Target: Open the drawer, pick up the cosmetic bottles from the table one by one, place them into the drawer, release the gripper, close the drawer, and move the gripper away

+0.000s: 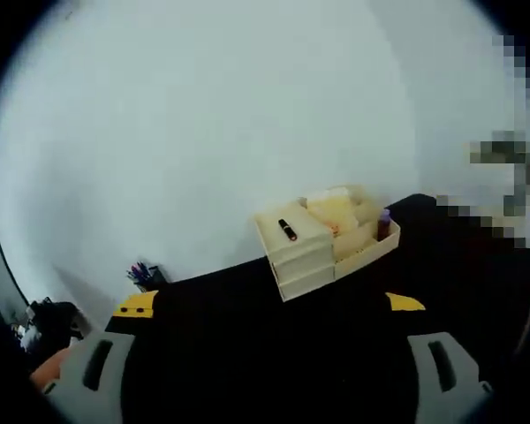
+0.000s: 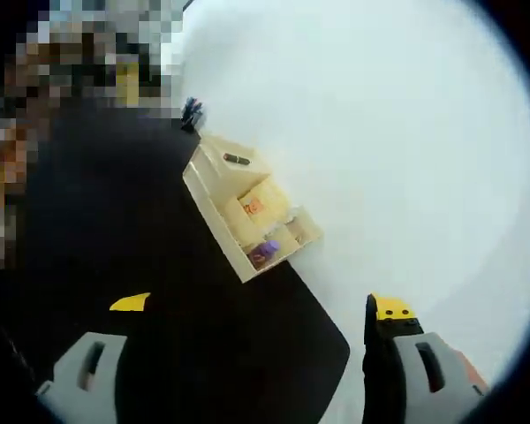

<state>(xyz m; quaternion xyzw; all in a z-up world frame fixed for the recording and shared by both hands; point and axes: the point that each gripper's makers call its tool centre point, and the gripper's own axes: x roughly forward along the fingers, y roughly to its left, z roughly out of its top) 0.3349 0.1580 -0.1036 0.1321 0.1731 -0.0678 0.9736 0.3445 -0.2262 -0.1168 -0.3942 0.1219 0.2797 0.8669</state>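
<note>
We see a matt black worktop [image 1: 247, 353], a smooth cream plastic-looking organizer [image 1: 322, 238], and a matt white wall [image 1: 203, 115].

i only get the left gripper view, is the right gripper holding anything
observer: No. The right gripper is open and empty, jaws spread above the black table.
operator: any bottle inside that cream box
observer: Yes. Looking down into the cream plastic drawer organiser, a small purple bottle sits in its end compartment.
operator: whats next to it
observer: The neighbouring compartment holds an orange item; I cannot tell what it is.
</note>
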